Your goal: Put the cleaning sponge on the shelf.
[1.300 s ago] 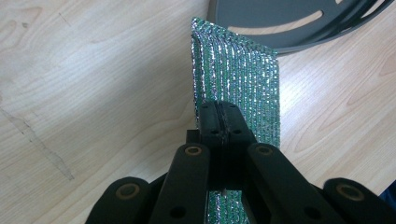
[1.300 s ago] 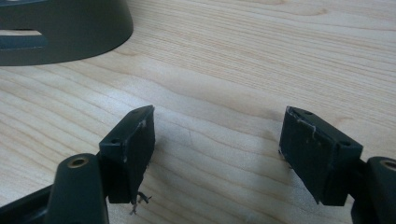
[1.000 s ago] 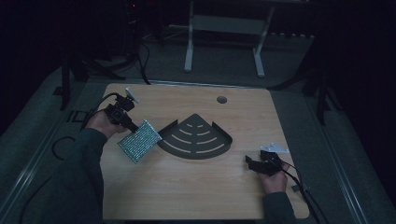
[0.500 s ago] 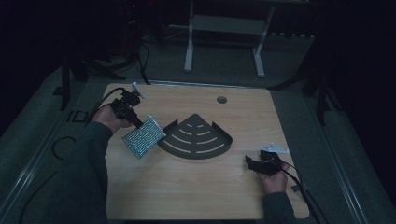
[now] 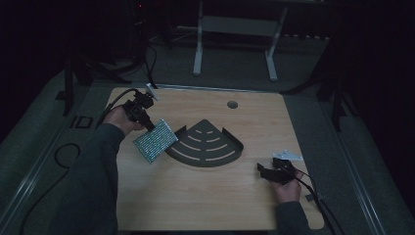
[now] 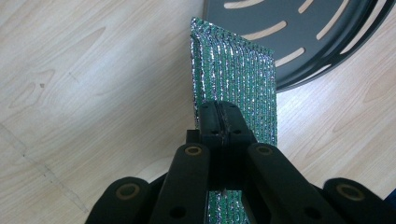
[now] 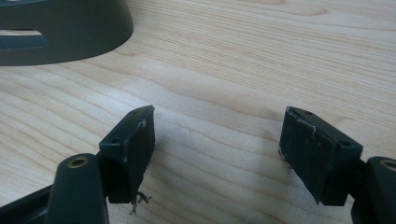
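A sparkly green and silver scouring pad (image 5: 155, 141) (image 6: 233, 79) hangs tilted over the wooden table, its far edge next to the rim of a dark fan-shaped slotted rack (image 5: 208, 146) (image 6: 308, 37). My left gripper (image 5: 147, 123) (image 6: 219, 114) is shut on the pad's near corner, jaws pressed together over it. My right gripper (image 5: 263, 171) (image 7: 217, 135) rests low on the table at the front right, open, with bare wood between its pads. A corner of the rack (image 7: 60, 32) shows at the upper left of the right gripper view.
The wooden table (image 5: 205, 196) has a round cable hole (image 5: 232, 104) near its far edge. Cables trail from both grippers off the table's sides. A white metal stand (image 5: 235, 29) is on the floor beyond the table.
My left hand has moved toward the far side and a little right, carrying the pad up against the rack's left edge. The right gripper has stayed where it was.
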Demonstrator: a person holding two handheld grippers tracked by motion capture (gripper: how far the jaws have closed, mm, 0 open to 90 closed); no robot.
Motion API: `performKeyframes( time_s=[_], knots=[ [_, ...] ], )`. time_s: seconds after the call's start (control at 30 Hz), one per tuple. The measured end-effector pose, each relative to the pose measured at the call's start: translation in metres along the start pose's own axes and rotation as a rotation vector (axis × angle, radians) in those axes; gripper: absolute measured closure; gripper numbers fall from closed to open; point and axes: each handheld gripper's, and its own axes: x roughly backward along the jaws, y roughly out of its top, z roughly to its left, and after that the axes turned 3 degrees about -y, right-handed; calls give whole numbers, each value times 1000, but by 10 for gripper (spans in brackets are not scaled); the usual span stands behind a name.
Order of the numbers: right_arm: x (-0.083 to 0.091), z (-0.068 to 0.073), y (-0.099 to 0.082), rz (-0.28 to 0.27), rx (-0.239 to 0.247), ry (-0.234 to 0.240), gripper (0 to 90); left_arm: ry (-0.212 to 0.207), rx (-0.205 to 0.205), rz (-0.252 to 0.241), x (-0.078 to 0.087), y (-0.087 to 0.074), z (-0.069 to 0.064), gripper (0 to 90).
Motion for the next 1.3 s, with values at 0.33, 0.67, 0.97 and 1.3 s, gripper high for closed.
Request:
performKeyframes(
  time_s=[0.33, 0.67, 0.97, 1.3],
  knots=[
    [0, 0, 0, 0, -1, 1, 261, 7, -17, 16, -2, 10, -1, 900],
    [0, 0, 0, -1, -3, 1, 262, -5, -22, 2, -2, 20, -3, 900],
    [0, 0, 0, -1, -2, 0, 261, 4, -43, -12, -2, 31, -6, 900],
    [0, 0, 0, 0, -2, 1, 260, 12, -43, -11, -7, 39, -8, 900]
  ],
)
